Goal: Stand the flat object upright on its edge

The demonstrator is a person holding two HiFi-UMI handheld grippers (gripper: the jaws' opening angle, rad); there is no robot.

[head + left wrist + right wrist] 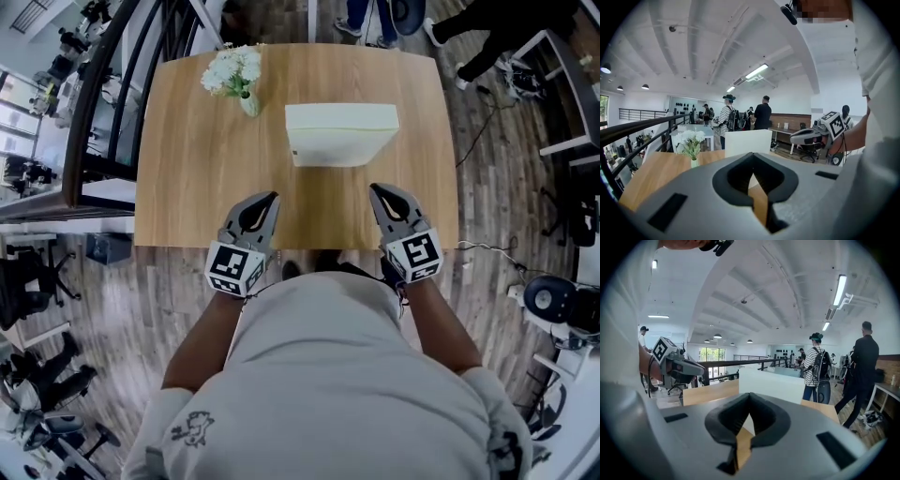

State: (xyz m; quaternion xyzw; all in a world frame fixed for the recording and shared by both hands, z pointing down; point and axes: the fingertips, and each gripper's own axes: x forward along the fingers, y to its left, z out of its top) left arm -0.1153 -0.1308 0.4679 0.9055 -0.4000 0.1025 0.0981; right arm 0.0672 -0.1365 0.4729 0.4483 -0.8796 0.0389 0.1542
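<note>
- Head view, far left of the wooden table [187, 187]: a small vase of white flowers [234, 73] stands near the far left corner, well apart from both claws.
- Left gripper [271, 198] hangs over the table's near edge, its tip pointing toward the far side. The left gripper view shows its two jaws pressed together at the tip with nothing between them; only table top and the white thing beyond show through the gap in the pads.
- White box-like object [341, 133], the task's thing, rests on the middle of the table, a little toward the far side. It lies just right of the vase and ahead of both claws, touching neither. Its pale top and its near long side both show.
- Right gripper [376, 191] is level with the left one, also over the near edge and aimed at the object. The right gripper view shows its jaws closed tip to tip and empty.
</note>
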